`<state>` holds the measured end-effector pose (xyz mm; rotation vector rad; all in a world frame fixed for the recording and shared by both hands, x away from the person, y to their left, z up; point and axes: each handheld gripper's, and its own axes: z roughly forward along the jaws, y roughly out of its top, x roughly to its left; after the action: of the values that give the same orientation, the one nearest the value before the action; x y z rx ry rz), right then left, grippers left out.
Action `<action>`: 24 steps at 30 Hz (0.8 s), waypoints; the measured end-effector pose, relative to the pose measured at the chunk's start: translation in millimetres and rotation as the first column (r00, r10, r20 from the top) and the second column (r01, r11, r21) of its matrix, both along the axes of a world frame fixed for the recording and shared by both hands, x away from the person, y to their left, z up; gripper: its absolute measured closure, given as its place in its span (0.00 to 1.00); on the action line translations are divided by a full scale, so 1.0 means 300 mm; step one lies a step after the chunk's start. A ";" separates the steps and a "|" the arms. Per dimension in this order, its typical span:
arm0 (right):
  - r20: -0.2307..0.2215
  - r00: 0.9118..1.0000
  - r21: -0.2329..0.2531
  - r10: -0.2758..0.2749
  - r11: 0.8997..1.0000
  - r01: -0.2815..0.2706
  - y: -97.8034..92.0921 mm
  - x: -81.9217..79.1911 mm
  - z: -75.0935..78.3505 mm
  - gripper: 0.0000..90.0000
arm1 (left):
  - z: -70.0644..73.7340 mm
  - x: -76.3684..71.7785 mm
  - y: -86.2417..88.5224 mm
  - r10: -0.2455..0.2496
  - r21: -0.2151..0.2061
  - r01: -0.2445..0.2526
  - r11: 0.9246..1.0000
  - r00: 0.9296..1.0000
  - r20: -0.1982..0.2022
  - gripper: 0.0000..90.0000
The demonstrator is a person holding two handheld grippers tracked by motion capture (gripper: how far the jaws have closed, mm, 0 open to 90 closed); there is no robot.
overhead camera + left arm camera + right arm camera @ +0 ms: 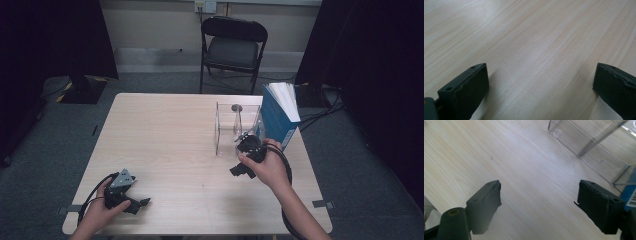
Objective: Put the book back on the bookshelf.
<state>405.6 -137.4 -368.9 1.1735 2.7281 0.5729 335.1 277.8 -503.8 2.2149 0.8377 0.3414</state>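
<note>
We stand at a pale wooden worktop [175, 145] with a gripper in each hand. The clear rack [235, 127] sits toward the right of the worktop, and it serves as our landmark. A blue book [277, 115] stands upright just right of the rack, pages fanned at the top, leaning close against the rack's right wall; whether the two touch we cannot tell.

Our right gripper [246, 159] hovers just in front of the rack, on the near side of it, with our right hand [270, 167] wrapped round its body. In the right gripper view its fingers [484, 206] are spread wide with only bare wood between them, and the rack [596, 145] lies ahead and to the upper right, its dividers catching the light. A strip of the book [630, 195] shows at the right edge there, behind the right-hand finger.

Our left gripper [131, 197] rests well left of the rack, near the front edge of the worktop, held by our left hand [97, 212]. In the left gripper view its fingers [466, 92] also stand wide apart over bare wood.

A folding chair [232, 47] stands on the floor beyond the rack.
</note>
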 end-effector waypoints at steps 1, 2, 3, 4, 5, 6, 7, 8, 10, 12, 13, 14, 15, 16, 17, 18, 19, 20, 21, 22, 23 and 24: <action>-0.005 1.000 0.000 0.001 1.000 -0.001 0.007 -0.001 -0.004 0.20 | 0.000 0.000 0.000 0.001 -0.001 -0.001 1.000 1.000 -0.002 0.00; -0.002 1.000 0.000 0.009 1.000 -0.009 0.012 -0.001 -0.009 0.20 | 0.000 0.000 0.000 0.001 -0.001 -0.001 1.000 1.000 -0.002 0.00; -0.010 1.000 0.001 0.012 1.000 -0.012 0.019 -0.001 -0.012 0.20 | 0.000 0.000 0.000 0.000 -0.001 0.000 1.000 1.000 -0.002 0.00; -0.010 1.000 0.008 0.023 1.000 -0.023 0.024 -0.001 -0.017 0.20 | 0.000 0.000 0.000 0.001 -0.001 -0.001 1.000 1.000 -0.002 0.00; -0.013 1.000 0.013 0.028 1.000 -0.028 0.030 -0.002 -0.018 0.20 | 0.001 0.001 0.001 -0.003 0.005 0.003 1.000 1.000 0.004 0.00; -0.006 0.999 0.008 0.037 0.999 -0.037 0.035 -0.001 -0.020 0.20 | 0.000 0.000 0.000 0.001 -0.002 -0.001 1.000 1.000 -0.002 0.00; -0.005 0.999 0.009 0.040 0.999 -0.040 0.040 -0.001 -0.023 0.20 | 0.000 0.000 0.000 0.000 0.000 0.000 1.000 1.000 -0.002 0.00; -0.011 0.999 0.015 0.041 0.999 -0.041 0.046 -0.002 -0.026 0.20 | 0.000 0.000 0.000 0.000 -0.001 0.000 1.000 1.000 -0.002 0.00; -0.014 0.999 0.017 0.048 0.999 -0.048 0.058 -0.002 -0.033 0.20 | 0.001 0.001 0.001 -0.003 0.004 0.003 1.000 1.000 0.004 0.00; -0.010 0.998 0.015 0.058 0.998 -0.057 0.070 -0.003 -0.041 0.20 | 0.001 0.001 0.001 -0.003 0.005 0.003 1.000 1.000 0.004 0.00; -0.014 0.998 0.017 0.060 0.998 -0.060 0.077 -0.004 -0.044 0.20 | 0.000 0.000 0.000 0.000 0.000 0.000 1.000 1.000 0.000 0.00; -0.019 0.998 0.023 0.063 0.998 -0.063 0.083 -0.005 -0.048 0.20 | 0.000 0.000 0.000 0.000 -0.001 0.000 1.000 1.000 -0.002 0.00; -0.027 0.997 0.029 0.075 0.997 -0.074 0.088 -0.004 -0.053 0.20 | 0.000 0.000 0.000 0.000 -0.001 0.000 1.000 1.000 -0.002 0.00; -0.023 0.997 0.027 0.073 0.997 -0.072 0.095 -0.007 -0.056 0.20 | 0.001 0.001 0.001 -0.003 0.004 0.003 1.000 1.000 0.003 0.00; -0.023 0.997 0.031 0.080 0.996 -0.080 0.100 -0.007 -0.060 0.20 | 0.001 0.001 0.001 -0.003 0.005 0.003 1.000 1.000 0.004 0.00; -0.016 0.997 0.025 0.079 0.997 -0.079 0.105 -0.010 -0.063 0.20 | 0.001 0.001 0.001 -0.004 0.005 0.004 1.000 1.000 0.004 0.00; -0.016 0.996 0.026 0.084 0.996 -0.084 0.109 -0.011 -0.067 0.20 | 0.001 0.001 0.001 -0.004 0.007 0.004 1.000 1.000 0.002 0.00; -0.020 0.996 0.029 0.089 0.996 -0.088 0.113 -0.012 -0.070 0.20 | 0.001 0.001 0.001 -0.003 0.005 0.003 1.000 1.000 0.003 0.00; -0.021 0.996 0.032 0.088 0.996 -0.087 0.116 -0.012 -0.073 0.20 | 0.001 0.001 0.001 -0.004 0.005 0.004 1.000 1.000 0.003 0.00; -0.025 0.996 0.032 0.090 0.996 -0.089 0.118 -0.012 -0.077 0.20 | 0.001 -0.001 0.000 0.001 0.004 -0.001 1.000 1.000 -0.003 0.00; -0.030 0.995 0.029 0.091 0.996 -0.090 0.122 -0.012 -0.081 0.20 | 0.001 0.001 0.001 -0.003 0.005 0.003 1.000 1.000 0.004 0.00; -0.030 0.995 0.024 0.094 0.995 -0.093 0.125 -0.011 -0.088 0.20 | 0.001 0.001 0.001 -0.003 0.005 0.003 1.000 1.000 0.003 0.00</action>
<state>402.2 -100.0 -395.2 1.0733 2.8224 0.6026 335.3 278.1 -503.6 2.2194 0.8322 0.3455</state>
